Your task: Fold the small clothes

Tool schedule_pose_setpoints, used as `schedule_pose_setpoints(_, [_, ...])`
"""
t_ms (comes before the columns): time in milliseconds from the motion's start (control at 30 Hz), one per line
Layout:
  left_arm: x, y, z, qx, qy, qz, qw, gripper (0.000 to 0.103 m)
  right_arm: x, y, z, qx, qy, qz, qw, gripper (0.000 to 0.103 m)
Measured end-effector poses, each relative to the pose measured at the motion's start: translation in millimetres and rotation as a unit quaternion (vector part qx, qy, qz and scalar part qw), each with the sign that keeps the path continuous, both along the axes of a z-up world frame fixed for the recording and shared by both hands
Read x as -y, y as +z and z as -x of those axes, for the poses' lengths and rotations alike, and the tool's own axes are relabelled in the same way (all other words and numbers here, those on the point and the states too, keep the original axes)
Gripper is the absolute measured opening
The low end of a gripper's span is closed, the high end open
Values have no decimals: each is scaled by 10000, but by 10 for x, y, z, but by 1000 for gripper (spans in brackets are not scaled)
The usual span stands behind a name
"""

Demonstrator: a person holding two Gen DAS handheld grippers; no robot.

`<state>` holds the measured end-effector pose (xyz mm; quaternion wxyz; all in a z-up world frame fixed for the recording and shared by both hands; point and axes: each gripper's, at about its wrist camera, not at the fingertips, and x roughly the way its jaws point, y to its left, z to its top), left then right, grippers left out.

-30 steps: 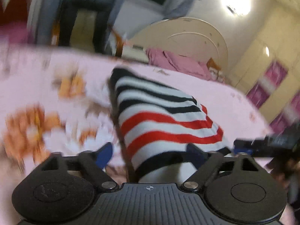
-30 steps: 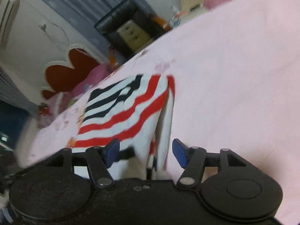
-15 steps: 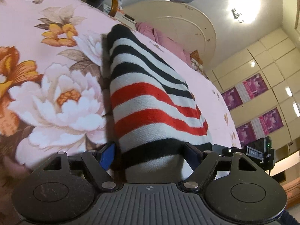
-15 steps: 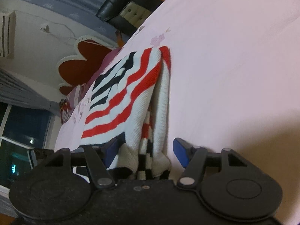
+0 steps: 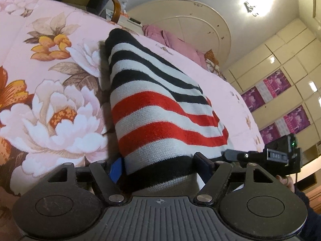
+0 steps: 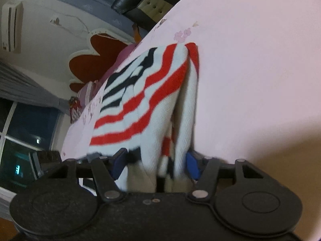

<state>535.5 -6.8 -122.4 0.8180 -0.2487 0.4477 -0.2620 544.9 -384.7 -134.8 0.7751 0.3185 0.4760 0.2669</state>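
A bed [image 5: 66, 40] fills both views, covered by a pink bedsheet [image 6: 250, 64] printed with large white and orange flowers on the side the left camera sees and nearly plain pink on the side the right camera sees. Behind it stand a rounded cream headboard [image 5: 186, 28] with a heap of pink bedding [image 5: 176, 42] at its foot, and a wall of cream cupboards [image 5: 284, 76].

On the sheet lies the striped sweater [image 5: 160, 110], knitted in black, white and red bands, folded over so that several layers show along its right edge. Its near end rises off the bed into both pairs of tongs.

The left tongs [image 5: 160, 166] have just been closing, and their blue pads sit against either side of the black band at the sweater's near edge, pinching it. The right tongs [image 6: 154, 164] pinch the bunched white and striped layers at the other near corner, the cloth filling the gap between the pads. The right tongs also show at the right edge of the left camera's view.
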Motion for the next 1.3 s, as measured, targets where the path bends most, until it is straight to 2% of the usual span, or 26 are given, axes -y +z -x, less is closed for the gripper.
schedule_pose_setpoints(67, [32, 15, 12, 77, -28, -148, 9999, 67, -133, 55, -18, 168, 78, 285, 9994, 62])
schedule_pose_setpoints(167, [36, 14, 21, 119, -44, -178, 9998, 61, -271, 134, 36, 417, 200, 839, 9954, 53])
schedule_pose_setpoints(300, [58, 30, 38, 196, -54, -245, 9995, 58, -297, 143, 97, 496, 64, 971, 9940, 43])
schedule_pose_setpoints(500, [71, 108, 79, 335, -97, -334, 9988, 54, -400, 226, 226, 823, -8, 1282, 9883, 35])
schedule_pose_setpoints(833, [-81, 377, 293, 603, -90, -178, 9980, 51, -586, 532, 344, 1289, 44, 1442, 9811, 32])
schedule_pose_setpoints(1033, [-558, 537, 561, 697, 107, -128, 9974, 51, -1033, 756, 473, 1616, 405, 1553, 9737, 32])
schedule_pose_setpoints(1300, [-1647, 698, 1018, 812, 411, -210, 9956, 51, -2037, 844, 577, 1949, 780, 1479, 9665, 32])
